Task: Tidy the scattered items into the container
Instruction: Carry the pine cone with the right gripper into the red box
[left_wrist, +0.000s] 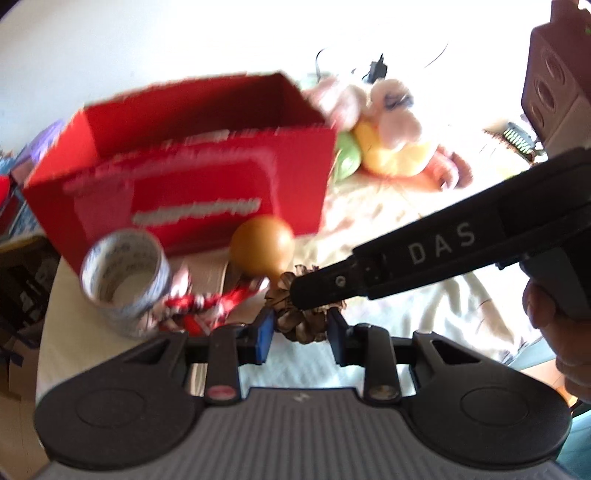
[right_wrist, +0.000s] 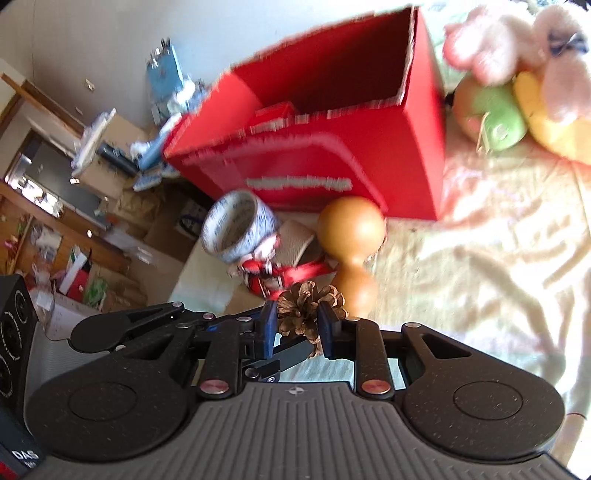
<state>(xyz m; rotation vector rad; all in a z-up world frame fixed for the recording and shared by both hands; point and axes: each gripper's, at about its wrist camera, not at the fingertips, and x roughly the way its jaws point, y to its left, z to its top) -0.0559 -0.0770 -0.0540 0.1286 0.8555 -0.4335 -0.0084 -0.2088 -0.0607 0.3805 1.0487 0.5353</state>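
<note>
The left claw (left_wrist: 301, 334) sits low in its own view with its blue pads spread apart on either side of a brown, open-scaled pine cone (left_wrist: 306, 317), not visibly pressing it. The right claw (right_wrist: 297, 328) has its pads set against the same cone's flanks, gripping it; in the left view its black finger crosses in from three o'clock over the cone.

Going left to right across the pale, patterned cloth (right_wrist: 480, 258): at about nine o'clock of the cone stands a roll of white printed tape (left_wrist: 123, 277), on its side. Next to it lies a red-and-white crinkled ribbon bundle (left_wrist: 199, 306), touching the tape. At twelve o'clock of the cone rests a smooth tan gourd-shaped wooden object (left_wrist: 262, 245), just beside it. Behind them all stands the open red cardboard box with white lettering (left_wrist: 184, 184). At two o'clock, beyond the box, lies a pile of pink, yellow and green plush toys (left_wrist: 384, 125).
</note>
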